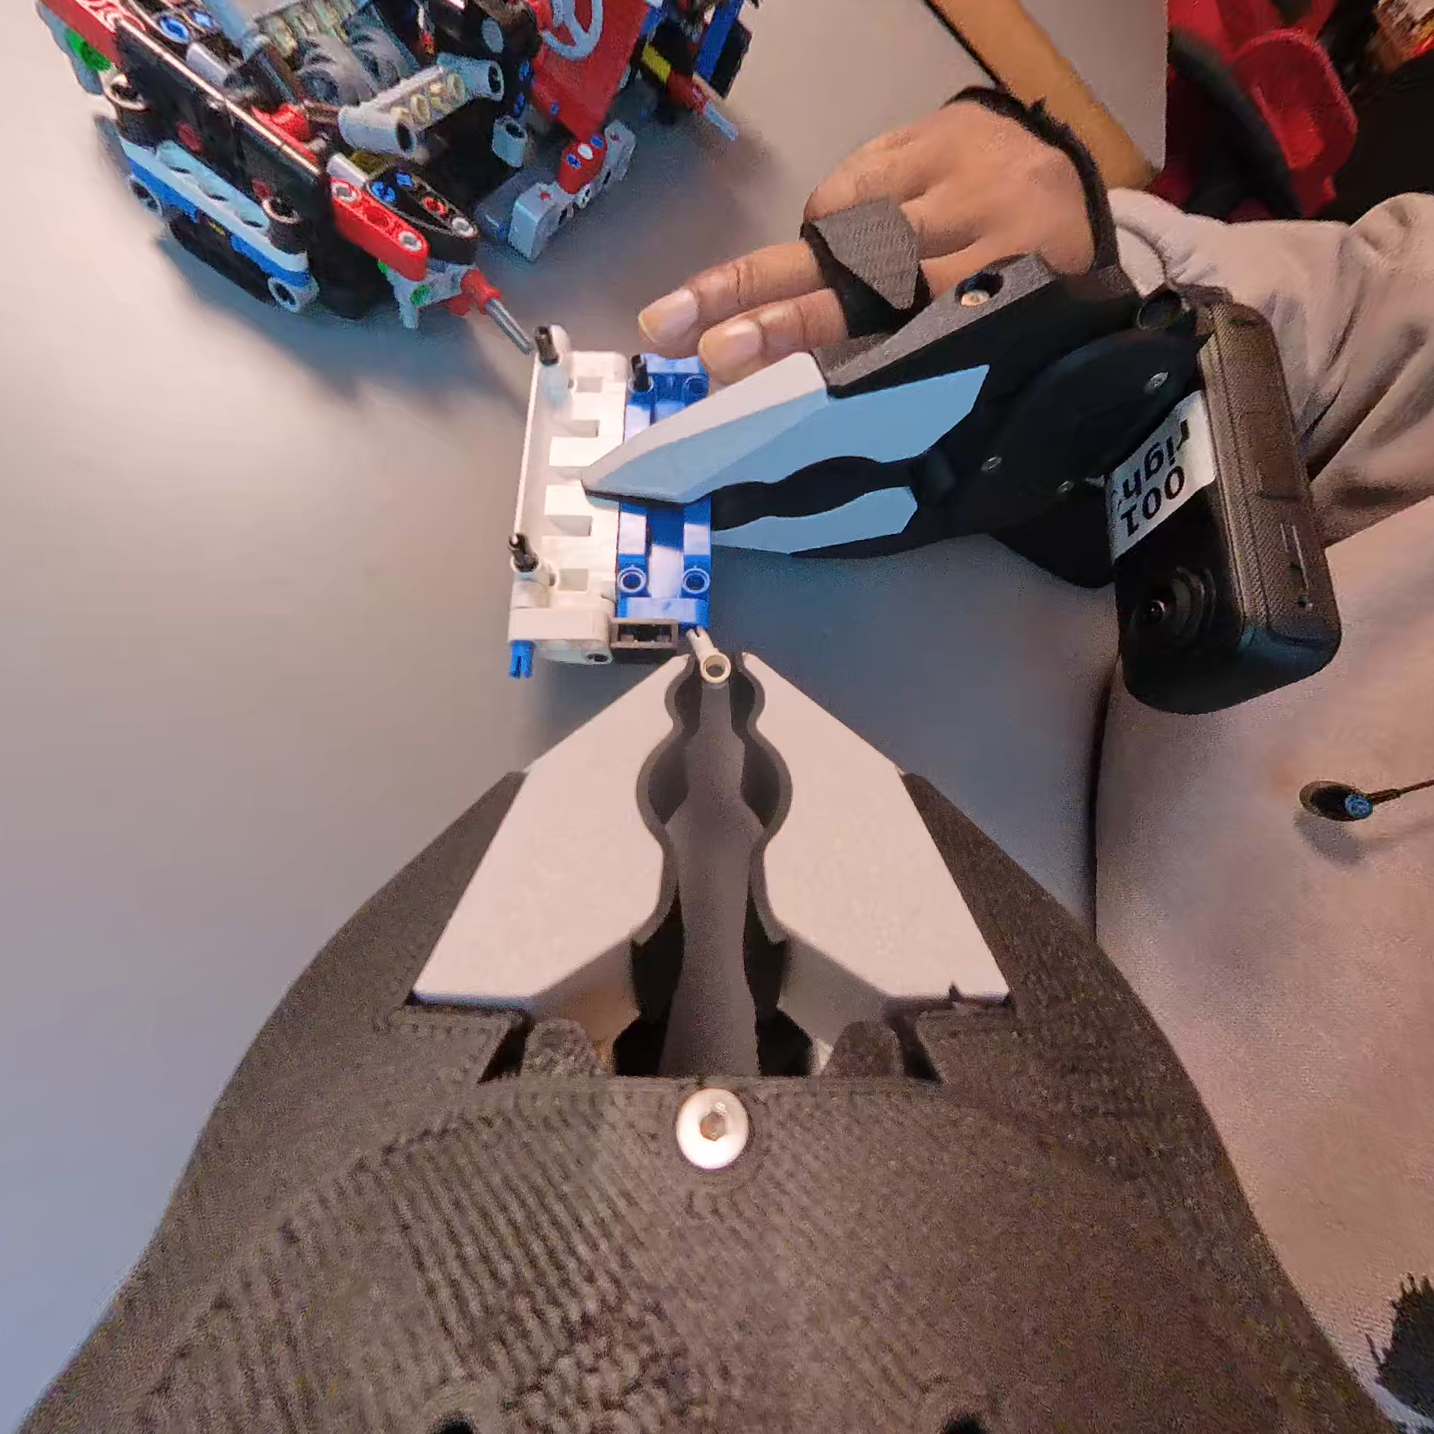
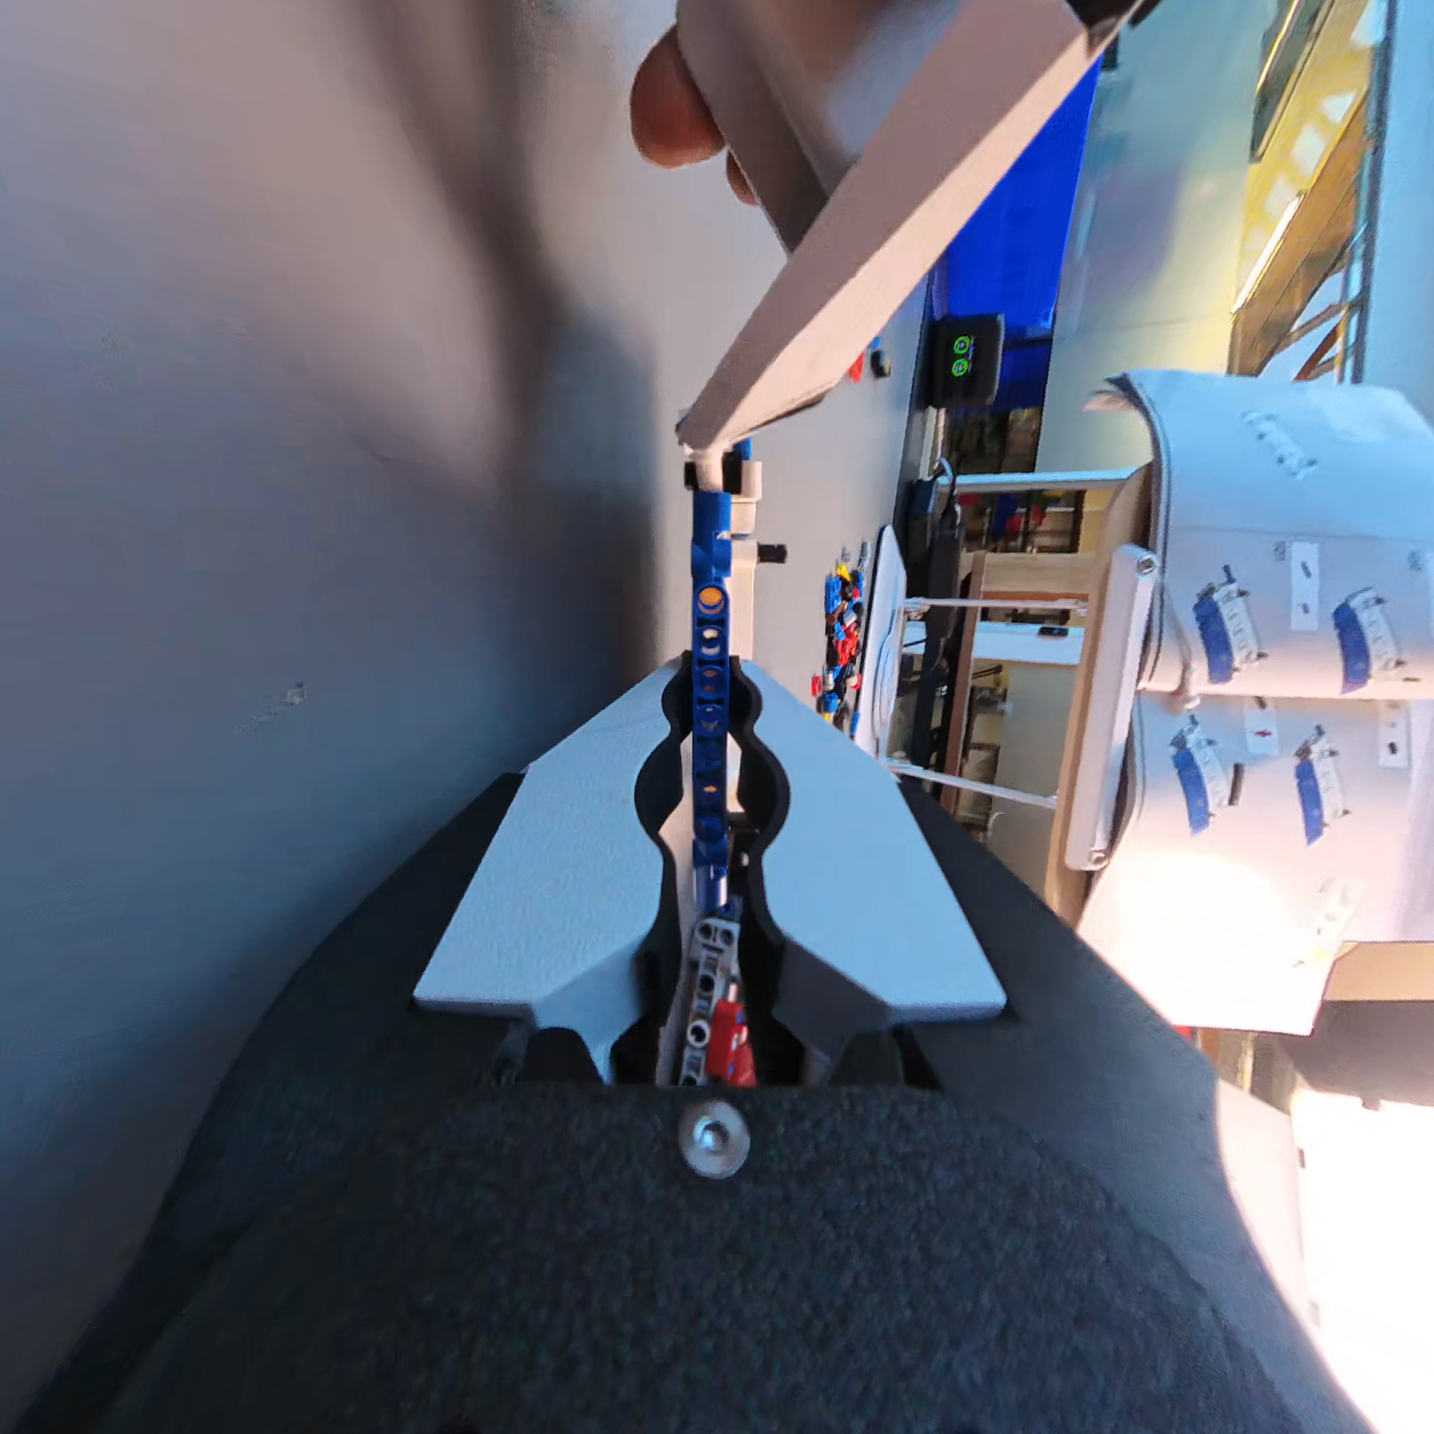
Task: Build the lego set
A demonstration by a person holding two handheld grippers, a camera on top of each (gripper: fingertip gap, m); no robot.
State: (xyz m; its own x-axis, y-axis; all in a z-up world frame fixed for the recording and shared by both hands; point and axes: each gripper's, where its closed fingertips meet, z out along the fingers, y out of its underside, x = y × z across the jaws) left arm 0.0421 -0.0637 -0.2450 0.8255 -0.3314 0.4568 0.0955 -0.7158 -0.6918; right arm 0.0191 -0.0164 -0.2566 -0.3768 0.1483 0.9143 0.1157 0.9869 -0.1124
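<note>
grey little pin (image 1: 712,666) is pinched right at the tip of the left tool (image 1: 714,671), which is closed down on it, and it sits just short of the near end of the panel (image 1: 613,512), beside the black brick (image 1: 642,635) at that corner. looks to me like the step is seating that pin into a hole on the end of the blue strip, so the trick is lining it up dead straight before pushing. if it goes in crooked it'll probably skate off or pop out of the tips, since there's barely any pin held.

right tool (image 1: 601,487) comes in from the side and is clamped on the panel, 1 finger over the top, the other under the blue edge. in the right wrist view the blue beam (image 2: 710,698) runs edge-on right between that tool's (image 2: 710,675) fingers, so it's gripping the panel. i'd hold that grip firm and push the pin along the panel's length so the right side takes the load. the right hand (image 1: 923,225) has fingers stretched out over the far end too.

panel itself: flat white comb-looking piece alongside 2 blue beams, black pins sticking up at the corners, a small blue pin (image 1: 518,661) poking out the near white corner. whether it's resting on the grey tabletop (image 1: 233,698) or lifted a bit, i can't tell. the big half-built model (image 1: 349,155), red, black, blue and grey, sits well apart at the far left.
</note>
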